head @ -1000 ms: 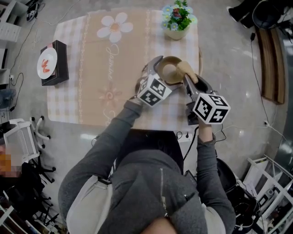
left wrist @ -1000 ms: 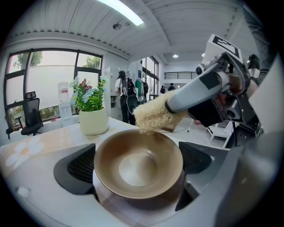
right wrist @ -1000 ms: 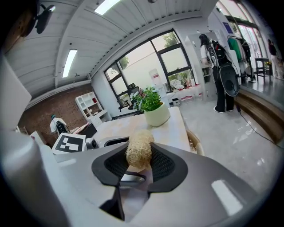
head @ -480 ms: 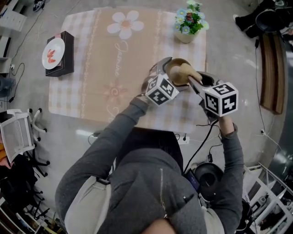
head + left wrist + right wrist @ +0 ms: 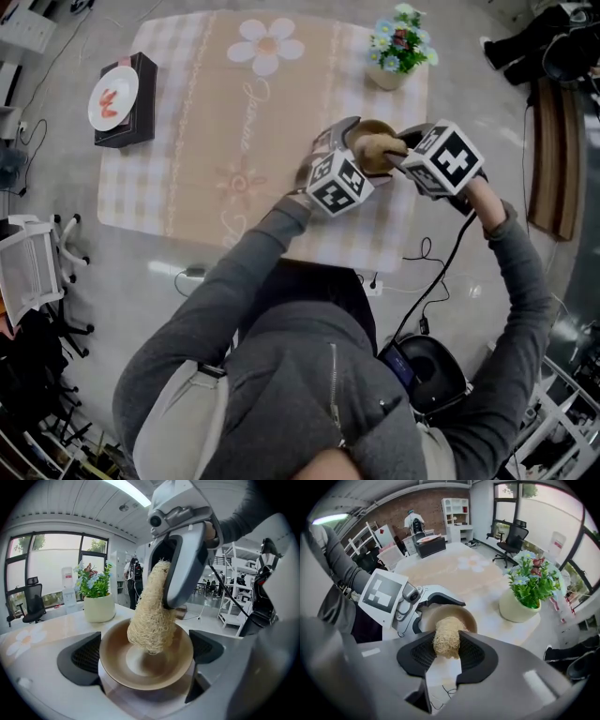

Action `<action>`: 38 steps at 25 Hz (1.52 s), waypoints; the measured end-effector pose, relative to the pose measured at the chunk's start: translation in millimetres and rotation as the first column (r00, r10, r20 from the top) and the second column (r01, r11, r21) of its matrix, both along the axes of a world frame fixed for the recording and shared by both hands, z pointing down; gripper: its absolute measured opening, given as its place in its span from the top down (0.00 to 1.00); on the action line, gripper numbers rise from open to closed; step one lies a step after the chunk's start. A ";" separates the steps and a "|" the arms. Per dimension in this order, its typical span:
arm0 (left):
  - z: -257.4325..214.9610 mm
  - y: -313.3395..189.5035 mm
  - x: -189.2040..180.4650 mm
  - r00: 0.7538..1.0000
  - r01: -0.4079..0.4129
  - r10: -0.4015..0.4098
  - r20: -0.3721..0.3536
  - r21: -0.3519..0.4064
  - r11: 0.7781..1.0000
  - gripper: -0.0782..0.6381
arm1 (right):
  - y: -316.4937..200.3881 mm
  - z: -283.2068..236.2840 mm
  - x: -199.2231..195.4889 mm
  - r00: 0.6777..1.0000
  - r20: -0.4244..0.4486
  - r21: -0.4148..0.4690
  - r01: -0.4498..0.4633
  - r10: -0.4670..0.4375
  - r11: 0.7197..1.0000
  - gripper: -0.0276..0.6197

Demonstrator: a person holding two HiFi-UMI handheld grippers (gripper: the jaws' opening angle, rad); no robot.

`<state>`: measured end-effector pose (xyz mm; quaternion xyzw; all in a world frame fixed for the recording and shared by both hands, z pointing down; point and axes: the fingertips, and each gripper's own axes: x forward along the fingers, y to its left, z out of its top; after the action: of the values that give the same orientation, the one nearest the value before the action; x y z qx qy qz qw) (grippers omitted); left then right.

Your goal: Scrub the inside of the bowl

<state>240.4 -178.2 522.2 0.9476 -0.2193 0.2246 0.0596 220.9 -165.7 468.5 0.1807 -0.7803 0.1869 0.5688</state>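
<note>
Grey polished floor point(image 5: 141, 272), brick back wall point(image 5: 436, 501), tall windows point(image 5: 56, 559), black office chair point(image 5: 512, 540), white shelving point(image 5: 458, 509), ceiling light strip point(image 5: 133, 493).

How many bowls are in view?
1: the bowl, clamped by the left hand-held gripper beside the flower pot, with the right hand-held gripper holding a loofah in it. No others.

In the head view, the tan fibrous loofah scrubber point(image 5: 380, 150) covers most of the brown round bowl point(image 5: 368, 126). In the right gripper view, the right gripper point(image 5: 446, 651) hides the bowl's near rim. Well left of the bowl, red marks on the white round plate point(image 5: 112, 97) are too small to tell.
</note>
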 end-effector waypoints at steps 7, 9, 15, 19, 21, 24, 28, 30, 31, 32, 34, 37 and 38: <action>1.8 -0.8 -0.5 1.000 -0.001 0.001 0.001 -0.003 1.000 0.08 | -5.8 15.1 -7.2 0.990 -0.110 -0.120 0.070 -0.083 0.990 0.78; 1.2 -0.6 -0.4 1.000 0.000 0.000 0.001 -0.004 1.000 0.08 | -7.0 16.9 -12.8 0.988 -0.118 -0.131 0.085 -0.101 0.988 0.78; 1.1 -0.4 0.0 1.000 -0.002 0.002 -0.001 -0.002 1.000 0.08 | -8.2 19.9 -29.1 0.984 -0.119 -0.154 0.116 -0.135 0.981 0.78; 1.5 -0.3 -0.3 1.000 -0.001 0.001 0.000 -0.002 1.000 0.08 | -9.0 20.5 -38.1 0.983 -0.114 -0.157 0.128 -0.147 0.979 0.78; 1.1 0.0 -0.1 1.000 -0.002 0.002 0.000 -0.002 1.000 0.08 | -9.6 20.4 -40.6 0.981 -0.116 -0.152 0.135 -0.153 0.979 0.78; 0.6 0.0 0.2 1.000 -0.002 0.002 0.001 -0.002 1.000 0.08 | -10.7 19.6 -44.2 0.980 -0.118 -0.149 0.140 -0.158 0.979 0.78; 0.1 -0.7 0.0 1.000 -0.001 0.001 -0.001 -0.001 1.000 0.08 | -14.0 20.1 -48.0 0.981 -0.121 -0.141 0.136 -0.154 0.981 0.78; -0.2 -0.6 0.0 1.000 -0.002 0.002 -0.001 0.000 1.000 0.08 | -15.8 21.3 -48.6 0.982 -0.122 -0.132 0.128 -0.145 0.983 0.78; -0.3 -0.5 0.0 1.000 -0.001 0.001 0.000 0.000 1.000 0.08 | -16.9 22.2 -48.8 0.983 -0.120 -0.126 0.124 -0.140 0.984 0.78; -0.2 -0.4 0.1 1.000 -0.001 0.001 0.000 0.000 1.000 0.08 | -18.1 23.1 -49.0 0.984 -0.117 -0.121 0.120 -0.134 0.985 0.78; 0.2 -0.1 0.4 1.000 -0.001 0.001 0.000 0.000 1.000 0.08 | -20.5 24.2 -49.1 0.986 -0.109 -0.111 0.111 -0.123 0.988 0.78; 0.4 -0.7 0.1 1.000 -0.001 0.001 0.001 0.000 1.000 0.08 | -24.2 23.8 -49.4 0.990 -0.097 -0.098 0.098 -0.107 0.990 0.78; 0.3 -1.1 0.0 1.000 -0.001 0.001 0.001 0.000 1.000 0.08 | -25.2 23.7 -49.4 0.990 -0.094 -0.094 0.094 -0.103 0.991 0.78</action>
<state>240.4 -179.3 522.5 0.9476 -0.2187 0.2251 0.0594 171.5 -191.0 492.2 0.1254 -0.7499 0.1843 0.6228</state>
